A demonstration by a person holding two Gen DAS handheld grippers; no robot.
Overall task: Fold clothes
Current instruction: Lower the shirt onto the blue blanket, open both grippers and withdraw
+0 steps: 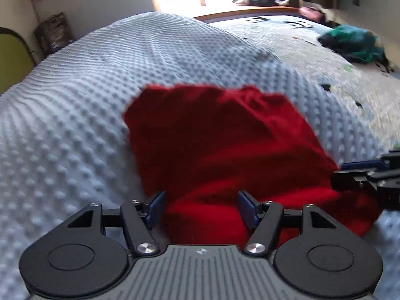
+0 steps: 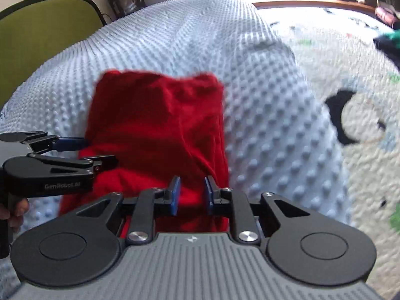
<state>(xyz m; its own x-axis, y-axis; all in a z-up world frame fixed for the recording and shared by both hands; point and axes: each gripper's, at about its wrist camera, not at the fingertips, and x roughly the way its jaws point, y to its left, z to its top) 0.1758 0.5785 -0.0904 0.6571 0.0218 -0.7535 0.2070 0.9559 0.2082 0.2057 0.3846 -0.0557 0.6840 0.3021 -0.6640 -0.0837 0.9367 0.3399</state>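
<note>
A red garment [image 1: 220, 137] lies partly folded on a pale blue bumpy blanket [image 1: 87, 105]; its near end is doubled into a thick roll. My left gripper [image 1: 201, 208] is open wide, its blue pads on either side of that roll. In the right wrist view, my right gripper [image 2: 192, 195] has its pads drawn close, with red garment [image 2: 155, 115] fabric filling the narrow gap at the near right corner. Each gripper shows in the other's view: the right gripper [image 1: 342, 175] at the cloth's right edge, the left gripper [image 2: 92, 152] at its left edge. The frames are blurred by motion.
The blanket covers a bed with a white patterned sheet [image 1: 337, 80] to the right. A green and dark heap of clothes [image 1: 352, 43] lies far right on it. A yellow-green chair back [image 2: 37, 37] and a dark box [image 1: 53, 32] stand by the wall on the left. A hand [image 2: 15, 212] holds the left gripper.
</note>
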